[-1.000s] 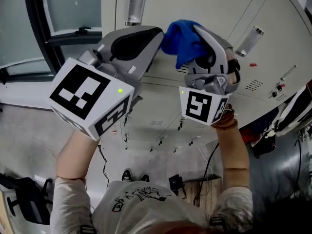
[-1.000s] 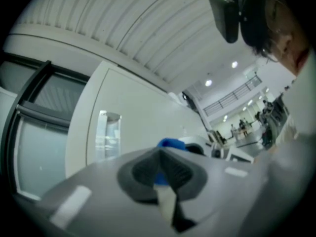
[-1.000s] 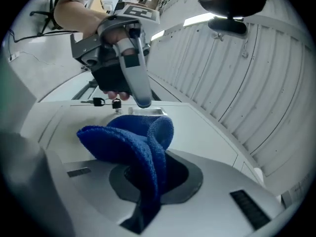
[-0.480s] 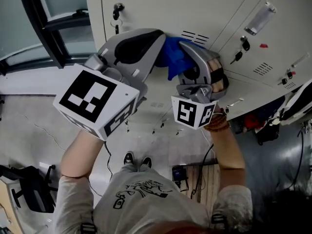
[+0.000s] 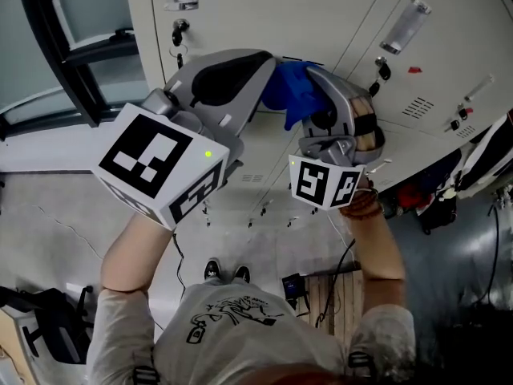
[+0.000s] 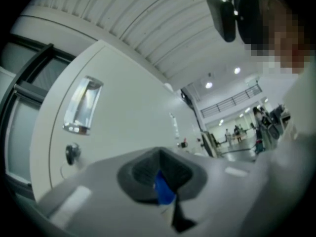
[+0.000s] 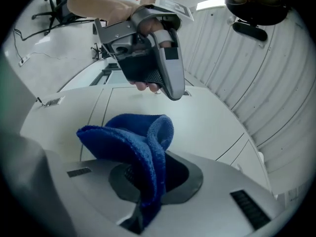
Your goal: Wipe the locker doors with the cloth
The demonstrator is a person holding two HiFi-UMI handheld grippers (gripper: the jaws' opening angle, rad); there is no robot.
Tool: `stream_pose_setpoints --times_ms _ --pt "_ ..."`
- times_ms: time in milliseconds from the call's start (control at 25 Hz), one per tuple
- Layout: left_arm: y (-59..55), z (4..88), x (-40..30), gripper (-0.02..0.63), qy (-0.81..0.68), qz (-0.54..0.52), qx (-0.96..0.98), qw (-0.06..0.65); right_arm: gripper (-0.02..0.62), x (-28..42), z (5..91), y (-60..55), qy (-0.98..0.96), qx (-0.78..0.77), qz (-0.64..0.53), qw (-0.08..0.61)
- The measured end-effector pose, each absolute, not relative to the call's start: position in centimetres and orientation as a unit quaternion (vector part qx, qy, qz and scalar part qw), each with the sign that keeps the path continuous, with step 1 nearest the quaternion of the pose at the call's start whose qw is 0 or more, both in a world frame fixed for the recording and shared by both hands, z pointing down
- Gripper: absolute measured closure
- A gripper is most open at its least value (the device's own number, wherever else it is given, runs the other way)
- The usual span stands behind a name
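Two tools hold one blue cloth (image 5: 295,91) up at the locker doors (image 5: 264,14).
Closed on a folded bunch of it, the right tool (image 5: 317,79) sits just right of the left tool (image 5: 260,66), whose jaws are together with a blue sliver pinched between them; a keyed lock (image 5: 178,30) lies further left.

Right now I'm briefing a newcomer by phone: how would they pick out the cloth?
Find the pale locker doors across the head view's top. Before them the left gripper and right gripper meet, both pinching the cloth. It alone is bright blue and fuzzy.
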State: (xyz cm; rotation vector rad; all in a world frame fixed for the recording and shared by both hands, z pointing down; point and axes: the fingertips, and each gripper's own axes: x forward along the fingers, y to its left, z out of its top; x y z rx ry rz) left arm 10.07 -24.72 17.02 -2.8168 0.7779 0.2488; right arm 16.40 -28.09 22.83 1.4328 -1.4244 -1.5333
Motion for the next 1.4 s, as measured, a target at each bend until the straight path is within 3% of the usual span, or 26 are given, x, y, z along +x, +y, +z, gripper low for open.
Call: stream_pose_setpoints --times_ms 400,1080,1400 --pt "-23.8 12.5 9.2 0.604 0.255 0.1 -0.949 0.155 0.567 16.5 13.7 -28.1 -0.484 0.582 -0.59 0.283" --pt "-24.8 3.6 8.1 0.604 0.262 0.129 -0.931 0.22 0.567 17.6 -10.1 -27.8 -0.45 0.611 -0.626 0.182" --pt "-25.3 4.2 5.9 0.604 0.283 0.127 -0.927 0.211 0.568 15.8 -8.6 -27.4 -0.44 0.611 -0.639 0.155"
